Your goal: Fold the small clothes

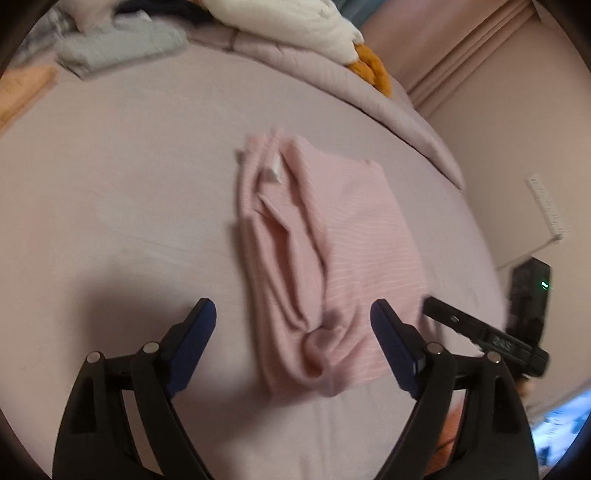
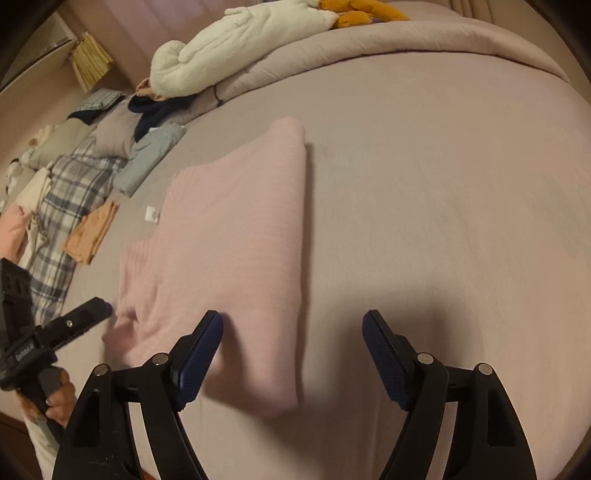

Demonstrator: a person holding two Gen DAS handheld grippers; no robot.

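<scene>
From the left wrist camera, the left gripper point(image 1: 293, 314) is hanging over the bed sheet point(image 1: 110, 166) with its jaws standing wide apart and nothing pinched between the blue pads point(image 1: 194, 343); the near, bunched end of the pink garment point(image 1: 325, 240) is lying on the sheet in the gap between them, but the pads are not pressing on it. The garment is lying folded into a long strip near the middle of the bed, with a small white tag point(image 1: 274, 170) showing toward its far end. The right gripper point(image 1: 476, 332) is coming in at the right edge, its tip just beside the garment's right side. Further back, a folded grey cloth point(image 1: 122, 48) is lying on the sheet, and a white plush toy point(image 1: 295, 22) is resting on the rumpled quilt point(image 1: 332, 74). From the right wrist camera, the right gripper point(image 2: 293, 325) is also standing wide open and empty, its left pad point(image 2: 199, 362) over the near right corner of the pink garment point(image 2: 229, 240) and its right pad over bare sheet point(image 2: 443, 184). The left gripper point(image 2: 66, 326) is pointing at the garment's left edge, held by a hand point(image 2: 61, 397). A row of folded clothes point(image 2: 74, 192) is lying along the far left side of the bed.
</scene>
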